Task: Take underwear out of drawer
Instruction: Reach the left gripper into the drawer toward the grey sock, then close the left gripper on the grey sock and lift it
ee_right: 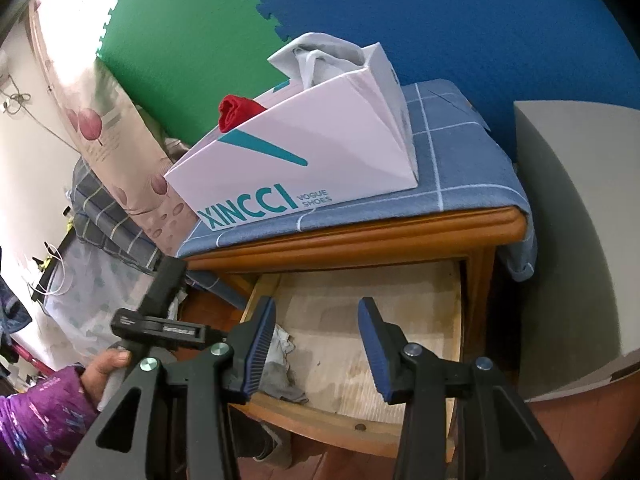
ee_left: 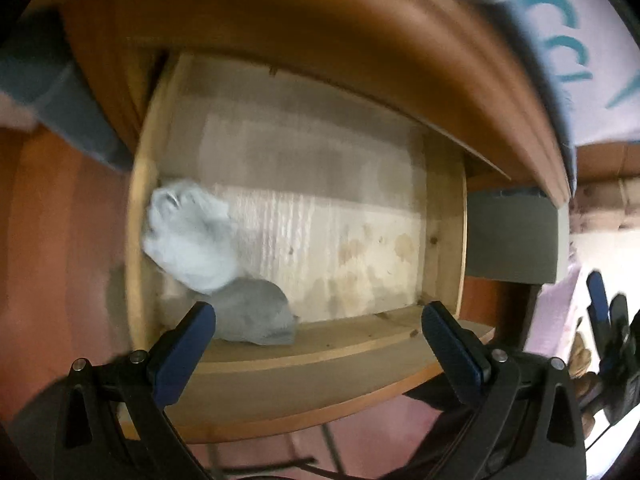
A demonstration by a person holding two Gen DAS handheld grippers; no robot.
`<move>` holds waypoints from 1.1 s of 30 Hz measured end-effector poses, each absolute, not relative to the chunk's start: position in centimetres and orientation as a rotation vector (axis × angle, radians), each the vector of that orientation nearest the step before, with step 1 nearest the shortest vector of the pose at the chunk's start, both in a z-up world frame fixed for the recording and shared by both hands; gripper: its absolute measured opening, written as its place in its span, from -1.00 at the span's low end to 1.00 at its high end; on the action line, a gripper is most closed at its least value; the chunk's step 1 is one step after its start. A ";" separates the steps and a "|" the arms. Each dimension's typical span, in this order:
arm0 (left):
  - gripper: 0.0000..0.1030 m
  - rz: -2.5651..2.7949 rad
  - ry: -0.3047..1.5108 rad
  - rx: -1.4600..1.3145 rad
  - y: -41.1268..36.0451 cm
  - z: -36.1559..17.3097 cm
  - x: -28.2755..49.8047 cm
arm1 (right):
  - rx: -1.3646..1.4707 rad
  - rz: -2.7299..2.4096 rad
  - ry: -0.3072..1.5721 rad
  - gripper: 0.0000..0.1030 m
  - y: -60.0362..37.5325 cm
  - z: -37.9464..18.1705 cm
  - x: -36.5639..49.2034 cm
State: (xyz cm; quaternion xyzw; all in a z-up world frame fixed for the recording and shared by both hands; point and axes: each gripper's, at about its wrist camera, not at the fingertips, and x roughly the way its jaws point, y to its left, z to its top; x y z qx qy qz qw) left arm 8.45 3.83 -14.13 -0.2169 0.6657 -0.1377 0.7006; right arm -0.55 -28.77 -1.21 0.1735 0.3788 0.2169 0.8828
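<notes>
Both claws stand released with nothing between their blue pads. Left claw (ee_left: 318,320) points steeply down into the open drawer (ee_left: 444,216), its jaws spread wide over the front part of the drawer floor. Right claw (ee_right: 316,344) hovers over the drawer's front rim, jaws moderately apart, empty, looking across the drawer toward the nightstand (ee_right: 360,236).

Two pieces of underwear lie in the drawer's front left corner as the left wrist view shows it: a pale blue-white bundle (ee_left: 188,232) against the left wall, blurred, and a grey piece (ee_left: 252,316) just beside it, nearer the front wall, the two touching or overlapping. The grey piece sits just ahead of the left claw's left finger (ee_left: 184,352); whether they touch I cannot tell. Everything else on the stained wooden drawer floor is bare.

On the nightstand's top, a blue checked cloth (ee_right: 452,160) covers the surface and hangs over its right edge. A white shoe box (ee_right: 304,160) printed "XINCCI VOGUE SHOES" stands on it, open, with a red garment (ee_right: 234,114) and a pale one (ee_right: 320,60) inside.

A hand (ee_right: 106,368) in a purple sleeve (ee_right: 36,420) grips the left tool's handle at the lower left of the right wrist view.
</notes>
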 end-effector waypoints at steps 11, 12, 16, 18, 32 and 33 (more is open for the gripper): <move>0.98 -0.202 1.631 -0.382 2.3 -18.2 9.6 | 0.482 0.494 0.806 -0.15 -30.4 -1.8 -0.3; 0.98 -0.196 1.644 -0.371 1.9 -18.6 9.6 | 0.482 0.496 0.807 -0.15 -30.4 -1.8 -0.3; 0.98 -0.157 1.694 -0.346 1.5 -20.3 9.8 | 0.473 0.511 0.815 -0.15 -30.1 -1.8 -0.4; 0.98 -0.148 1.714 -0.360 1.4 -21.0 10.0 | 0.470 0.515 0.819 -0.15 -30.0 -1.8 -0.4; 0.98 -0.019 1.856 -0.419 2.7 -24.4 10.4 | 0.508 0.516 0.845 -0.15 -30.8 -2.4 -0.1; 0.98 -0.014 1.853 -0.437 3.2 -24.3 10.4 | 0.510 0.515 0.846 -0.15 -30.8 -2.4 -0.1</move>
